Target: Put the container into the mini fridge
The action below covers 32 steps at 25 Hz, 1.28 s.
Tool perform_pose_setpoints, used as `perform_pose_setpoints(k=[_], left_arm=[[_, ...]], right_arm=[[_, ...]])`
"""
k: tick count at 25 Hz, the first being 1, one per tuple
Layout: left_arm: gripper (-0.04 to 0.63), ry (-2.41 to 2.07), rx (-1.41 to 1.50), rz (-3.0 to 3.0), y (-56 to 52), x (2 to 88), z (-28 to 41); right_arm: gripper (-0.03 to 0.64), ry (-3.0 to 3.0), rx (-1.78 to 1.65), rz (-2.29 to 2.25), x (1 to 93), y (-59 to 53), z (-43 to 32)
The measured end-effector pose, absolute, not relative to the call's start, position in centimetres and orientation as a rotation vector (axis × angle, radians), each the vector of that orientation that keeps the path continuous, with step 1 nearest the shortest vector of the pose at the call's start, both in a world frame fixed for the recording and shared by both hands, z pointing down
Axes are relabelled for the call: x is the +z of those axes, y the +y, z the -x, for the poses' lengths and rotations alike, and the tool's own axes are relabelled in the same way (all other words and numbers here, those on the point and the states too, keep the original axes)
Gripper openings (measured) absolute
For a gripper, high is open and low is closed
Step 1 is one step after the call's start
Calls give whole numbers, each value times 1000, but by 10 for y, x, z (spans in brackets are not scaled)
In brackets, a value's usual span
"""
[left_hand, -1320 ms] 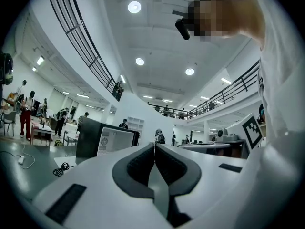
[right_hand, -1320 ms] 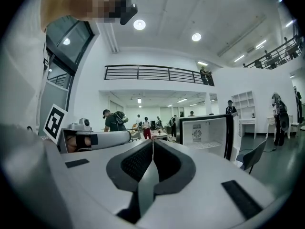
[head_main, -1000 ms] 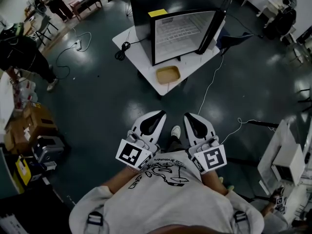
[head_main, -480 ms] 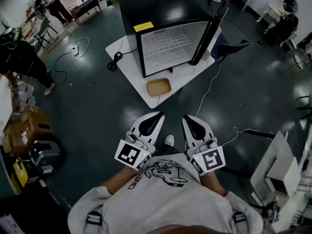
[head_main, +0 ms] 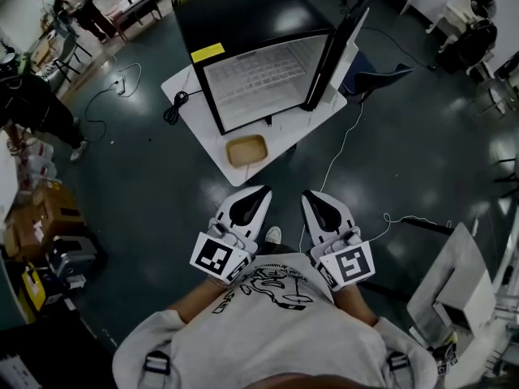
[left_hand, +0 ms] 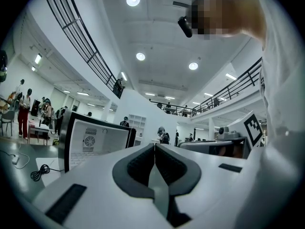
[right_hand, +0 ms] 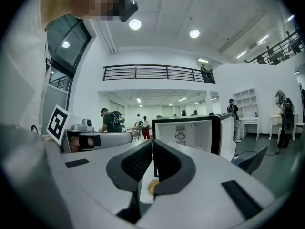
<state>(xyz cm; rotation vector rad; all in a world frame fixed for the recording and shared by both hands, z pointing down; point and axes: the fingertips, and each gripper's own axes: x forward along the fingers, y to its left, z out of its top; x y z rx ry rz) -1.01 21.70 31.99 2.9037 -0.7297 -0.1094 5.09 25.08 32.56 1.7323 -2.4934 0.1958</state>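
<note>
A black mini fridge [head_main: 243,47] stands on a white table [head_main: 312,116], its door [head_main: 336,43] swung open to the right and the white inside empty. The tan container [head_main: 246,150] sits on the table's near corner, in front of the fridge. My left gripper [head_main: 263,190] and right gripper [head_main: 307,194] are held close to my chest, both shut and empty, well short of the table. The fridge [left_hand: 95,144] shows ahead in the left gripper view beyond the left gripper [left_hand: 154,147]. The right gripper view shows the fridge [right_hand: 188,133], and a sliver of the container [right_hand: 153,186] beyond the right gripper [right_hand: 153,144].
A black cable [head_main: 174,108] lies on the table's left end and a white cord [head_main: 345,148] runs over the dark floor to the right. Boxes [head_main: 49,209] sit at the left, white furniture [head_main: 454,278] at the right. People stand far off at the upper left.
The fridge, table and container have come nearer and shifted left in the head view as I walk toward them. Both grippers stay shut at my chest.
</note>
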Motion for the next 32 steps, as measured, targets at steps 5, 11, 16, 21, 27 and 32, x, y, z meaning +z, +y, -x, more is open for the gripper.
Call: perform_pose_setpoints(k=[5, 11, 16, 21, 27, 32], left_arm=[[20, -758, -101, -2902, 215, 321, -2], [20, -792, -91, -2888, 207, 324, -6], [20, -807, -93, -2889, 201, 323, -9], [20, -838, -101, -2881, 188, 322, -6], [18, -879, -108, -2859, 165, 324, -1], [17, -913, -112, -2849, 144, 324, 6]], right_arm=[[29, -2505, 200, -1712, 327, 246, -64], [31, -2525, 202, -1685, 327, 238, -69], [29, -2536, 207, -1674, 328, 232, -71], [31, -2551, 207, -1646, 328, 217, -69], [29, -2567, 200, -1603, 329, 194, -65], [31, -2578, 198, -1572, 330, 170, -60]])
